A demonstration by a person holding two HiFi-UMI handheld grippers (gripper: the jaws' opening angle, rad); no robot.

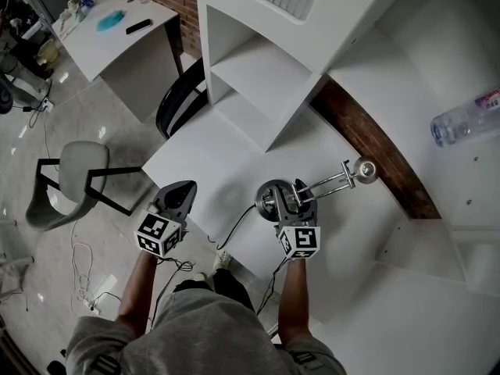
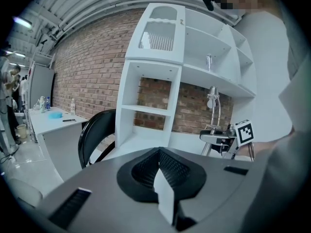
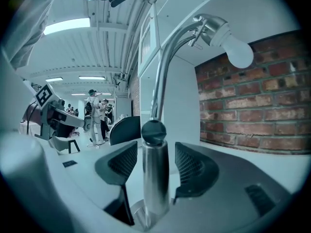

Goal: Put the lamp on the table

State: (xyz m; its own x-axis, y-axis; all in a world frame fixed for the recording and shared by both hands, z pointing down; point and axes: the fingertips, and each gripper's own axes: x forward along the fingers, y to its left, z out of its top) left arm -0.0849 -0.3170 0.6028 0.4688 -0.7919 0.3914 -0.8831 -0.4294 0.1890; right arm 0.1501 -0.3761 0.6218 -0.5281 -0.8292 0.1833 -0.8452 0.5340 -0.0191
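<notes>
lamp [image 1: 332, 180] stands on the table [image 1: 211, 170], its post between spread jaws of the right gripper [image 1: 293, 197], seemingly untouched; left gripper [image 1: 178, 196] pressed together.

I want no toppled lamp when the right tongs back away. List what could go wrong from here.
1. The right tongs are open with the lamp's post between them; a sideways retreat could hook the post and tip the lamp.
2. The bulb hangs well off to one side of the post, so a nudge may topple it that way.
3. The cord runs off the table edge by the person's legs; a snag might drag the lamp.
</notes>
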